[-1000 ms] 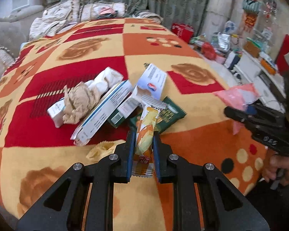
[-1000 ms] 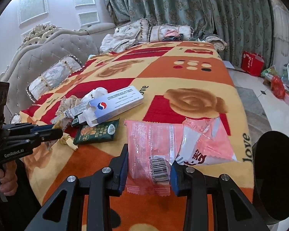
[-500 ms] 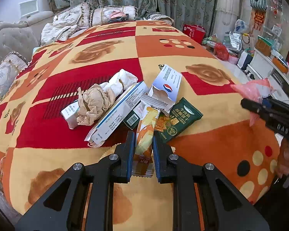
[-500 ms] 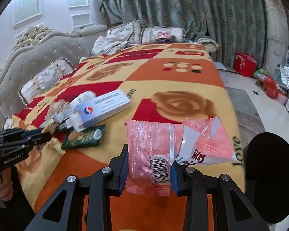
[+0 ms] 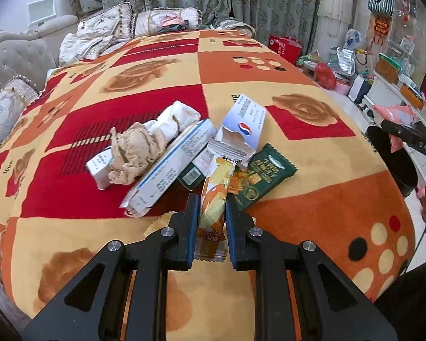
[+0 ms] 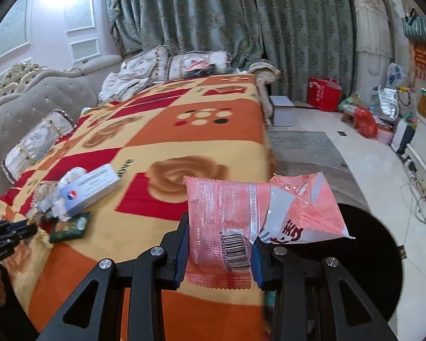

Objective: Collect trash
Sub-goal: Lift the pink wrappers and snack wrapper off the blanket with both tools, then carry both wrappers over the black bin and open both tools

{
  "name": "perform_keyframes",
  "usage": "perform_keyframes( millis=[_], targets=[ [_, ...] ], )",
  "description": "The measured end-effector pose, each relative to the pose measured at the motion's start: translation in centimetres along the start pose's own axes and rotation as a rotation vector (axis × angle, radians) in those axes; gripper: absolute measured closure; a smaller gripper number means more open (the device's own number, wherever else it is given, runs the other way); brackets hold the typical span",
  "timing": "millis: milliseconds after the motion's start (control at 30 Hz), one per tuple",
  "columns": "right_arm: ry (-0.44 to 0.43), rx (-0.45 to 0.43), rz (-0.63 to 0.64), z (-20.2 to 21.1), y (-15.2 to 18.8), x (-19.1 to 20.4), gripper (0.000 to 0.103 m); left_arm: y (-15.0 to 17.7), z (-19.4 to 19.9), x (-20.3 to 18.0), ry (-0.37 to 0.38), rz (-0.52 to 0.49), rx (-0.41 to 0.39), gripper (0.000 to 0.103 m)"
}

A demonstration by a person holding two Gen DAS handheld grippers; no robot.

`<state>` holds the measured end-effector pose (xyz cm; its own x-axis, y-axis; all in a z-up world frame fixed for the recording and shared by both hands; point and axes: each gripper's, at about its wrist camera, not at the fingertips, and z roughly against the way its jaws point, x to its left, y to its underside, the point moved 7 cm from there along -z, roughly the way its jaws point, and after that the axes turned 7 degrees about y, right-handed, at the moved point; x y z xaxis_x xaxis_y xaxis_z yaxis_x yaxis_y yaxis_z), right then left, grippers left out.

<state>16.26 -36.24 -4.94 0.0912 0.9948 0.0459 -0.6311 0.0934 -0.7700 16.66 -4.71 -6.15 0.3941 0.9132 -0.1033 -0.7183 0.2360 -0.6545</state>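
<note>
1. At the near edge of the blanket (image 5: 269, 91), the left gripper (image 5: 211, 221) has its fingers clamped on a yellow snack wrapper (image 5: 215, 196), lifted from the trash pile (image 5: 162, 156)
2. Off the right edge, the right gripper (image 6: 218, 251) pinches a pink wrapper (image 6: 227, 216) above the black bin (image 6: 366, 261), likely for dropping

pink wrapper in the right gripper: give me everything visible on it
The pink wrapper is a thin, glossy plastic snack pack, torn open and apparently empty. A barcode sits near its lower edge, and its crimped bottom seam hangs below the pads. A ripped flap with a silvery lining and red print splays to the right. The right gripper pinches it upright, above the blanket's edge, beside a black bin.
</note>
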Motion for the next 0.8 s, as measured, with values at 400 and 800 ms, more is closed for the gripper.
perform_keyframes(
  millis=[400,800],
  targets=[
    [0.125,0.053,-0.175,-0.6,1.8,-10.8,0.069,-4.4,-1.4,-13.2,0.239,-0.167,0.002,0.087],
    [0.162,0.133,-0.312,-1.4,3.8,-15.4,0.068,-7.2,-8.4,-30.1,0.428,-0.368,0.113,0.087]
  ],
)
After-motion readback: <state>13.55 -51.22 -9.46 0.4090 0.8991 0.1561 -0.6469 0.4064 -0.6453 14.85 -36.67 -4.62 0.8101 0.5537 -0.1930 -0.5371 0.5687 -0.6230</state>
